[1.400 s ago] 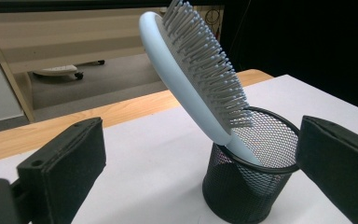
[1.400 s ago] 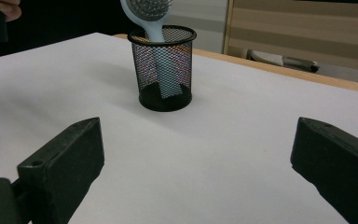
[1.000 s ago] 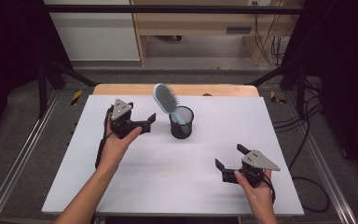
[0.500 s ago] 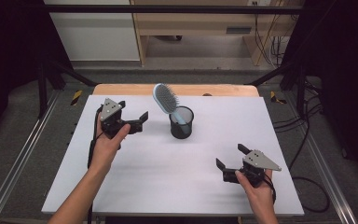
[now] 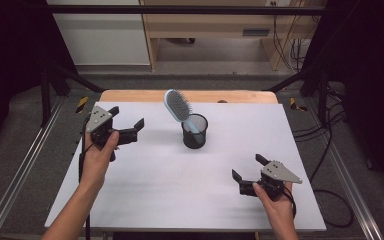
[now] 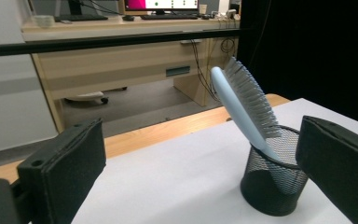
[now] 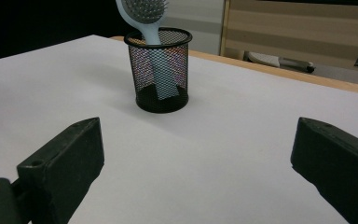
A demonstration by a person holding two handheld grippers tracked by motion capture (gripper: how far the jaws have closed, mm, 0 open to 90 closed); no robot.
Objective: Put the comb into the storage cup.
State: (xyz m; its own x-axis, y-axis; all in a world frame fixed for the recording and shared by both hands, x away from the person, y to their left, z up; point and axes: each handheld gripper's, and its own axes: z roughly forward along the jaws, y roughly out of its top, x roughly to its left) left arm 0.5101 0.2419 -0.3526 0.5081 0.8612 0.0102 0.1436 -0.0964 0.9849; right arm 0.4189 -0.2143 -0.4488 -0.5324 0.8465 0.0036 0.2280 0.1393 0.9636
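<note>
A light blue hairbrush (image 5: 177, 106) (image 6: 242, 107) (image 7: 144, 14) stands handle-down in a black mesh cup (image 5: 194, 131) (image 6: 272, 175) (image 7: 160, 70) near the middle back of the white table (image 5: 180, 185). It leans to the left, bristles up. My left gripper (image 5: 126, 122) hovers open to the left of the cup, pointed at it, with nothing between its jaws. Near the front right, my right gripper (image 5: 249, 167) rests low over the table, open and empty, facing the cup from a distance.
A wooden strip (image 5: 130, 95) runs along the table's back edge. Metal rails (image 5: 10, 185) flank the table, and cables (image 5: 330, 150) lie on the floor at the right. A wooden desk (image 6: 121, 60) stands beyond the table.
My left gripper has drawn back to the left, away from the cup, and stays open. The right gripper has held its place.
</note>
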